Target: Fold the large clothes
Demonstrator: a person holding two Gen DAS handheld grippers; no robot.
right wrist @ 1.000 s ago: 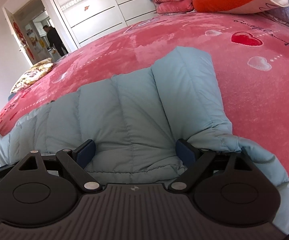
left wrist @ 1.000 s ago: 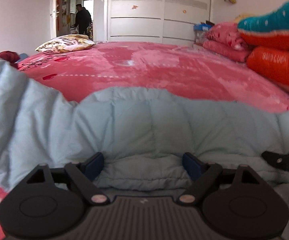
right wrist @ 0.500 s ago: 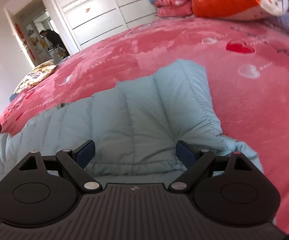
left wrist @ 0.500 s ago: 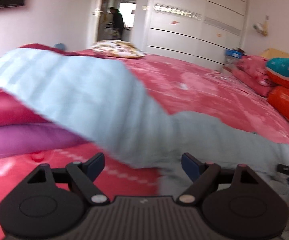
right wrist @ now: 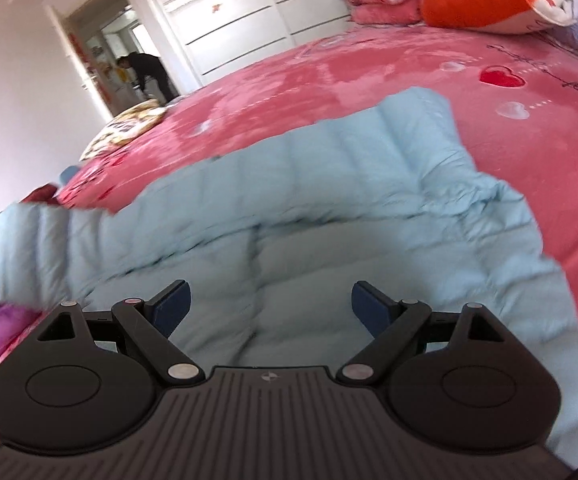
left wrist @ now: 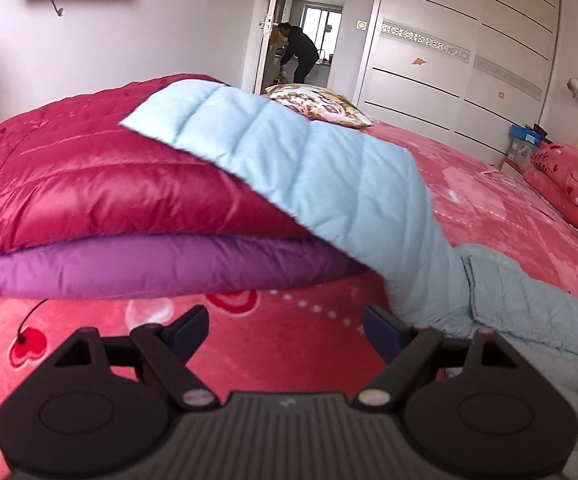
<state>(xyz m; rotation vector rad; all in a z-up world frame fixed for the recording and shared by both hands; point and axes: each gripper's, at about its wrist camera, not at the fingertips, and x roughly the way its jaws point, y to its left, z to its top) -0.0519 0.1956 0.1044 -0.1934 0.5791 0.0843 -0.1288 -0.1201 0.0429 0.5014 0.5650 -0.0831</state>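
Between folds: both claws spread and empty, left gripper (left wrist: 285, 330) facing the sleeve (left wrist: 289, 164) draped over stacked coats (left wrist: 89, 200), right gripper (right wrist: 269, 306) over the blue jacket (right wrist: 329, 208). Next, probably: pinching that sleeve, folding inward.

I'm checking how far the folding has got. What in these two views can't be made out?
- Light blue jacket: its near end is hidden behind the left gripper in the left wrist view.
- Same jacket, right wrist view: motion blur smears the sleeve.
- Purple garment: mostly covered by the red jacket.
- Person in doorway: too small.
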